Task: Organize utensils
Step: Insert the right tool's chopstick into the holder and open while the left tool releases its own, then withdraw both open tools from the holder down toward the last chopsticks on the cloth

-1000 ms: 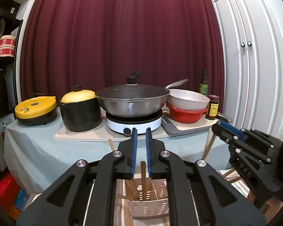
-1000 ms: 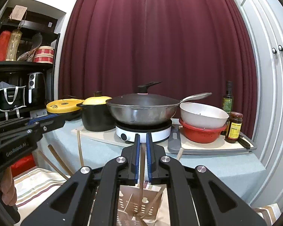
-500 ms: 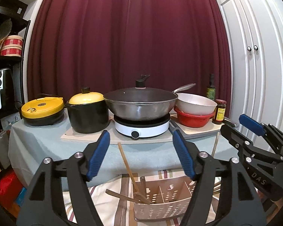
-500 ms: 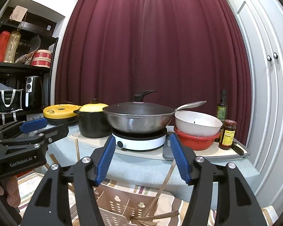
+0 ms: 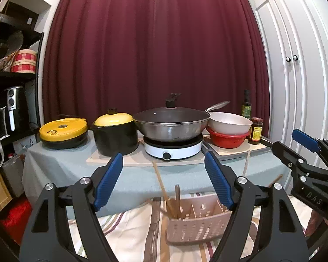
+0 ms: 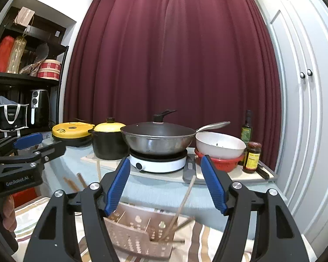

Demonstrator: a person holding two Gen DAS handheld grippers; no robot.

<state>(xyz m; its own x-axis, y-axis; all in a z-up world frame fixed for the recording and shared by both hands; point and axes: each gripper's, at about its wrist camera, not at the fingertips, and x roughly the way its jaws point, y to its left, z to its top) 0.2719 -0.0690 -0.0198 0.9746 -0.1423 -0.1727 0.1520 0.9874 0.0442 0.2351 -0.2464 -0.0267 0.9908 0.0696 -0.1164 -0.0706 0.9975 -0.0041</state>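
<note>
A beige perforated utensil caddy (image 5: 194, 224) (image 6: 140, 235) with dividers stands on a striped cloth below both grippers. Wooden chopsticks (image 5: 164, 187) lean in its left compartment, and more chopsticks (image 6: 181, 205) lean in its right one. My left gripper (image 5: 164, 183) hangs open above the caddy's left part, holding nothing. My right gripper (image 6: 165, 185) is open as well, above the caddy, empty between its blue pads. The left gripper (image 6: 21, 152) also shows at the left of the right wrist view, and the right gripper (image 5: 308, 159) at the right of the left wrist view.
Behind the caddy a cloth-covered table (image 5: 54, 163) carries a yellow-lidded cooker (image 5: 63, 131), a black pot (image 5: 114, 135), a lidded wok (image 5: 171, 124) on a white hob, stacked bowls (image 5: 229, 128), a bottle and a jar. Shelves (image 6: 21, 76) stand left, white cupboard doors (image 6: 306, 87) right.
Both grippers went from shut on a chopstick to open, leaving the chopsticks in the caddy. Both have since risen and pulled back from the caddy.
</note>
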